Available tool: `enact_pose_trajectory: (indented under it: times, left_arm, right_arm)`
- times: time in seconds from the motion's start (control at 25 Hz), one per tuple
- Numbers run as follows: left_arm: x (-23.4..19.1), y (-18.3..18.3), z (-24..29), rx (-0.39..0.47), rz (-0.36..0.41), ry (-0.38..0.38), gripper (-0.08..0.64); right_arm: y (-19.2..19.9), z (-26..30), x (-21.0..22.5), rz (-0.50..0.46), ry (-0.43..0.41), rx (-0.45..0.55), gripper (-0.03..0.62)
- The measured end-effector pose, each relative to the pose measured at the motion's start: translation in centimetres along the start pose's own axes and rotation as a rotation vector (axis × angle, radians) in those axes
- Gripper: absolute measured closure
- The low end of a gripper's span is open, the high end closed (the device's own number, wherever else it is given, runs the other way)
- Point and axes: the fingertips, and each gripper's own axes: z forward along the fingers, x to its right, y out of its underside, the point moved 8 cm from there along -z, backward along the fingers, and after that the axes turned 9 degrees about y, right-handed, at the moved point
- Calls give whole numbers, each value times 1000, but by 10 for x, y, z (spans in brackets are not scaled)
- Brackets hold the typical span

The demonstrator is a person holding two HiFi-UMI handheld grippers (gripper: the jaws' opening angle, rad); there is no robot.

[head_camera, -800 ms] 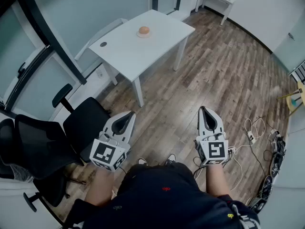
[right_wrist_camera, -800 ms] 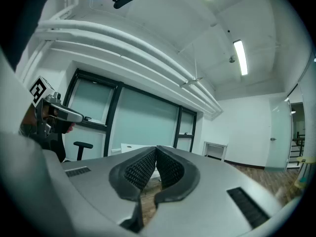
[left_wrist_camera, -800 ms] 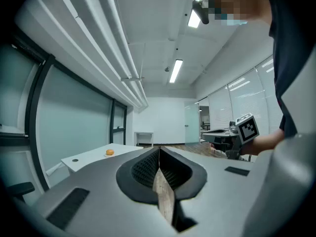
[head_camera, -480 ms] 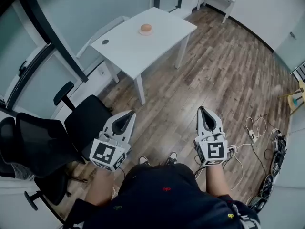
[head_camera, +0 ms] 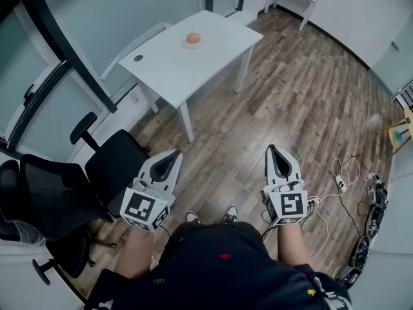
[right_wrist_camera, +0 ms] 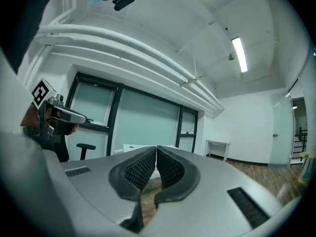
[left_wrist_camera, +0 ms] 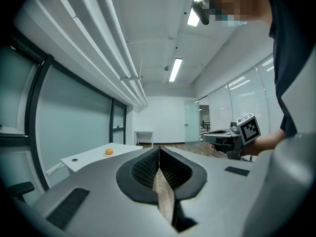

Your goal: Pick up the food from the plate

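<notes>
Clenched and empty, the left claw (head_camera: 171, 154) and the right claw (head_camera: 273, 148) were held side by side, low in front of the person and well apart from the white worktop (head_camera: 174, 70). A round orange piece of food (head_camera: 193, 39) sat on a small plate (head_camera: 193, 46) near the worktop's far edge. Wooden floor (head_camera: 297, 102) lay between the claws and the worktop. A black office chair (head_camera: 113, 166) stood just left of the left claw. Loose cables (head_camera: 342, 176) trailed on the floor at the right.
</notes>
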Motion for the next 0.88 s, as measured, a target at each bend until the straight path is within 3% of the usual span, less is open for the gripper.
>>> enact_pose_trajectory:
  times: [0.2, 0.52, 0.72, 0.88]
  left_arm:
    - [11, -4, 34, -14, -22, 4, 537]
    - [55, -12, 88, -40, 28, -14, 537]
    - [58, -11, 105, -69, 40, -49, 537]
    - [46, -13, 122, -68, 38, -42, 537]
  right_arm:
    - [8, 7, 36, 11, -5, -15, 568]
    - [46, 24, 107, 104, -23, -22, 568]
    - [61, 37, 118, 132, -80, -16, 568]
    - [62, 54, 127, 140, -76, -18, 568]
